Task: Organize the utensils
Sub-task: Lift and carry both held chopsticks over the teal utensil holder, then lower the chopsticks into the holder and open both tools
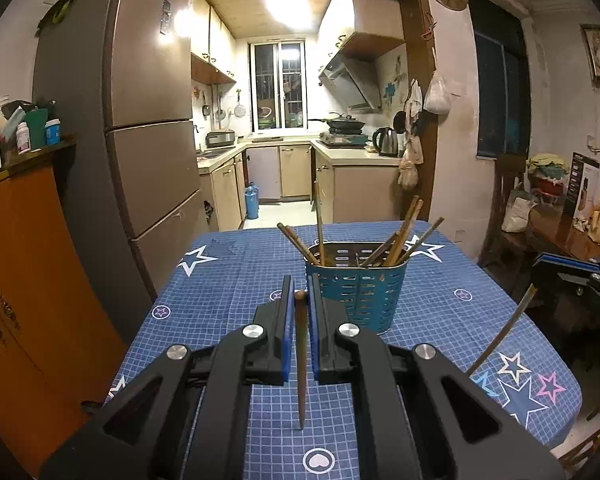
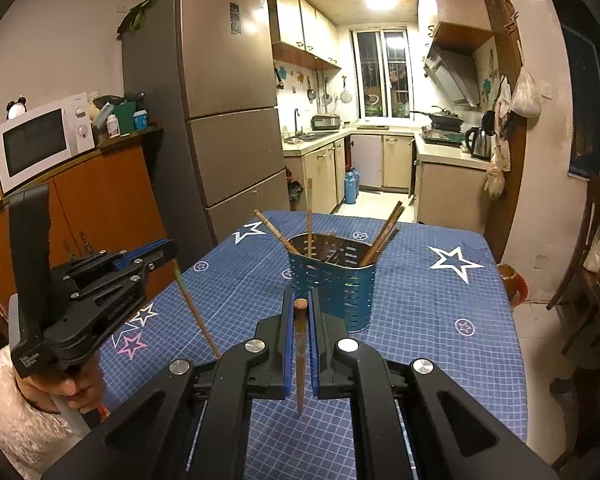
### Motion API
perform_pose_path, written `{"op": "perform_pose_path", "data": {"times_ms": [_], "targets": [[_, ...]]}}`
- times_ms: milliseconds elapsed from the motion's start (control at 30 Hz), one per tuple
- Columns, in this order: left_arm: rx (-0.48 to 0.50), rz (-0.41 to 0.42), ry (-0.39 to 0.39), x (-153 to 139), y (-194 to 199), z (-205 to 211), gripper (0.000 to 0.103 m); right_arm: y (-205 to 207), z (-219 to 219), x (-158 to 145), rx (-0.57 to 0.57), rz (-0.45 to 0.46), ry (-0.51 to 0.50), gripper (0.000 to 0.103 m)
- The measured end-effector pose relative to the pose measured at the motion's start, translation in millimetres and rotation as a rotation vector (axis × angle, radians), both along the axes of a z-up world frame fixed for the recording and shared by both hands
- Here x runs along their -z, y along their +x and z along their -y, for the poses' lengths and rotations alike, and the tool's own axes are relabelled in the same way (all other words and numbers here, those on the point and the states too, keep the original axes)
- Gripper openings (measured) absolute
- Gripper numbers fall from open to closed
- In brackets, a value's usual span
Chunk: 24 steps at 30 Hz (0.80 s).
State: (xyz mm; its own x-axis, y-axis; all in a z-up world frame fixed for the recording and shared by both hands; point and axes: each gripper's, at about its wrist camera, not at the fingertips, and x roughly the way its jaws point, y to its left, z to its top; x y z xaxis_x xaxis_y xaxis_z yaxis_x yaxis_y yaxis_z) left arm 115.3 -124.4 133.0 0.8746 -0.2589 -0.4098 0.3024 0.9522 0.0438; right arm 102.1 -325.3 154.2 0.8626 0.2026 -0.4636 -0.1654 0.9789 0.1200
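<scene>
Our left gripper [image 1: 299,294] clamps one wooden chopstick [image 1: 300,360]; our right gripper [image 2: 300,304] clamps another chopstick [image 2: 300,356]. Blue perforated utensil holder [image 1: 356,292] sits just beyond both jaws.

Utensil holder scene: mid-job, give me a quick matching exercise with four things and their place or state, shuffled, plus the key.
Things:
1. left gripper
2. right gripper
3. blue utensil holder
4. kettle

Places or states:
A. on the kitchen counter, beyond the table
B. stands on the blue star tablecloth, with chopsticks sticking out
C. shut on a dark pointed chopstick, shown in the left wrist view
D. shut on a chopstick with a round brown end, shown in the right wrist view

Pairs: 1-C, 2-D, 3-B, 4-A
</scene>
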Motion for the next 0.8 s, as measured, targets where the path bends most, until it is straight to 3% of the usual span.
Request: {"op": "perform_pose_path", "data": {"times_ms": [333, 567, 800], "targets": [[-0.039, 0.037, 0.035, -10.6, 15.6, 5.3, 0.005, 28.4, -10.0, -28.2, -0.006, 0.036, -0.025, 0.008], [-0.042, 0.085, 0.046, -42.0, 36.7, 17.6, 0.005, 49.8, -7.6, -67.0, 0.018, 0.102, -0.038, 0.008], [-0.016, 0.109, -0.058, -98.0, 78.5, 27.7, 0.005, 76.8, 5.4, -114.8, 0.094, 0.193, -0.037, 0.008]]}}
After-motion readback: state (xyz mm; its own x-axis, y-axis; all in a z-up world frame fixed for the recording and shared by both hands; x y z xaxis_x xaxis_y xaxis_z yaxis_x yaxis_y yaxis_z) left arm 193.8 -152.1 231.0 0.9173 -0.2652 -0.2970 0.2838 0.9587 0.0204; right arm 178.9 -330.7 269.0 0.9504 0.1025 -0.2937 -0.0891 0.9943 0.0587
